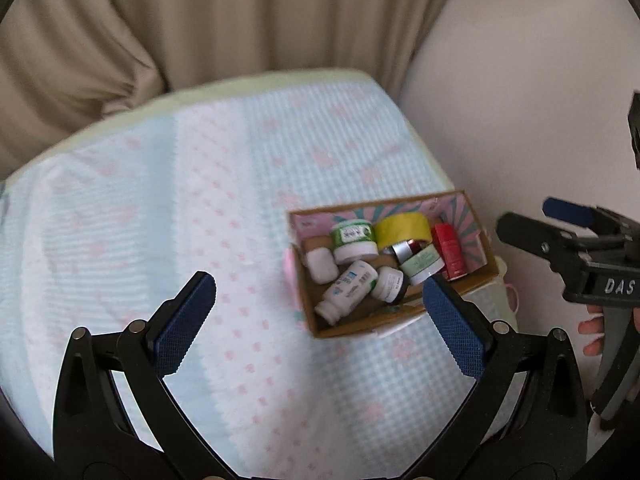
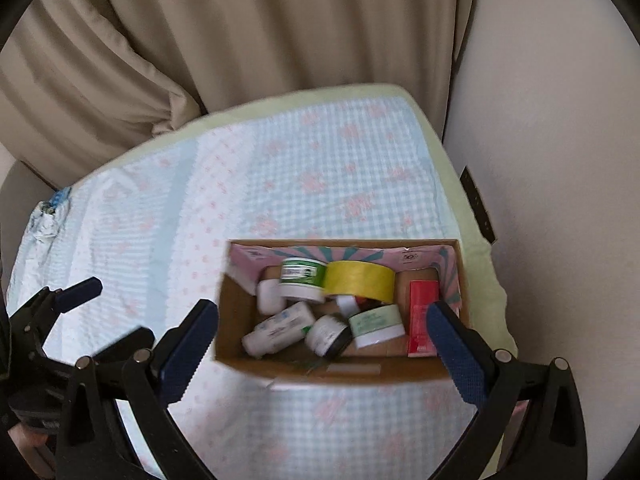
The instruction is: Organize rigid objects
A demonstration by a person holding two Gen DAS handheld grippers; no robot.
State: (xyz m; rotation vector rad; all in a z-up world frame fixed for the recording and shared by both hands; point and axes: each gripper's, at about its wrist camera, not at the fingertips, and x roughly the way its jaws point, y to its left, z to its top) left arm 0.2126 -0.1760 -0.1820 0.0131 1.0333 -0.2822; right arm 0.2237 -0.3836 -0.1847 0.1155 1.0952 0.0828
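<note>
Left wrist view reads "DAS" on the right gripper (image 1: 560,226); both grippers' fingers (image 2: 192,344) apart, empty.

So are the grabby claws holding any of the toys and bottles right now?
No, nothing is held. The left gripper and the right gripper are both open and empty, and everything sits in the cardboard box.

You have one cardboard box (image 2: 240,316), one yellow tape roll (image 2: 360,280), three round jars (image 2: 301,276), two white bottles (image 2: 278,328), one red tube (image 2: 420,320), one lipstick (image 1: 406,249), two grippers (image 2: 320,344).
</note>
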